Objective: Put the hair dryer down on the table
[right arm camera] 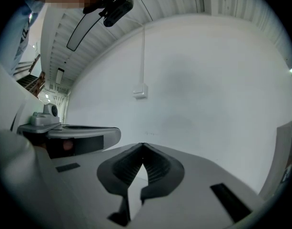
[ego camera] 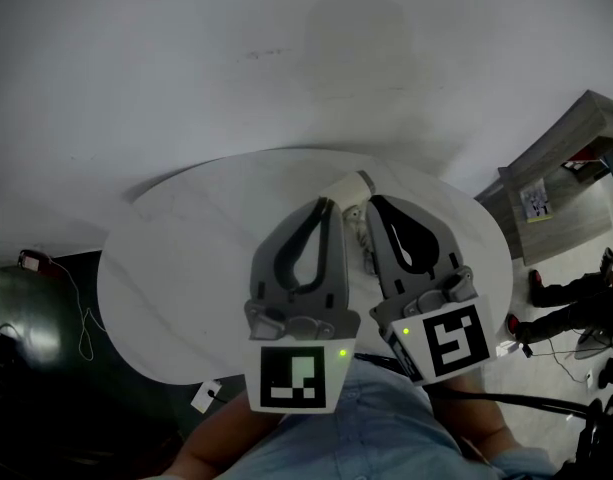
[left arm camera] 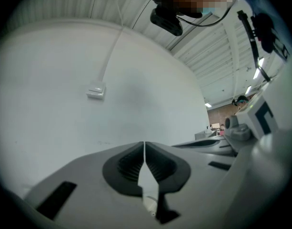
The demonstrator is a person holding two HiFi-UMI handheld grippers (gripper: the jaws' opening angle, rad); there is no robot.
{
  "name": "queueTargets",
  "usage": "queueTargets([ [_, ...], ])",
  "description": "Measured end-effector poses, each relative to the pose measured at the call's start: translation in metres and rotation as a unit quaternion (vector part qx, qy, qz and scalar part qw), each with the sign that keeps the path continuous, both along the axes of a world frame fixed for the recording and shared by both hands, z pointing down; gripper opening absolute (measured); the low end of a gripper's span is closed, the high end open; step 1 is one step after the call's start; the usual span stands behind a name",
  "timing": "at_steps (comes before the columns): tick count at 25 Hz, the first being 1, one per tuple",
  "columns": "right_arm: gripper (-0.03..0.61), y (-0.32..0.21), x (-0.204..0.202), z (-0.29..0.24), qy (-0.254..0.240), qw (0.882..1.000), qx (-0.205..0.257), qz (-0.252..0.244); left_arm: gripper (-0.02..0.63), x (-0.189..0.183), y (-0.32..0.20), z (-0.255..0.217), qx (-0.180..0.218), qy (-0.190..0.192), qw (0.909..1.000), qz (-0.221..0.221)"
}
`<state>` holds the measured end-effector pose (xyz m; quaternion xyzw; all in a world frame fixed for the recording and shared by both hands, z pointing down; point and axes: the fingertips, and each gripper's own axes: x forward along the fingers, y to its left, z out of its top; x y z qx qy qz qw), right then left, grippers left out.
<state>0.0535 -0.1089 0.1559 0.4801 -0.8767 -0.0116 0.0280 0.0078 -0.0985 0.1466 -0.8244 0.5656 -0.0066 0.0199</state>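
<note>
Head view: white hair dryer [ego camera: 347, 189]

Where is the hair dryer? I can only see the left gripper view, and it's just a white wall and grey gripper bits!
Observer: The head view shows a whitish hair dryer, seemingly lying on the round table, between the left gripper and the right gripper.
Operator: Is the right gripper grabbing it?
Observer: No. The right gripper view shows its jaws shut together with nothing between them.
Operator: What's beside the table?
Observer: A wooden shelf unit stands on the floor at the head view's right.
</note>
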Motion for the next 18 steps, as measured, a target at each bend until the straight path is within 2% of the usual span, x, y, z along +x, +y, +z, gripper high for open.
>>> queueTargets([
  [18,0.011,-0.0010,0.0020,0.0007,0.001,1.000,0.003,0.005,0.014,-0.0002,-0.0009,0.0011,-0.004,0.003,1.0000,0.001],
])
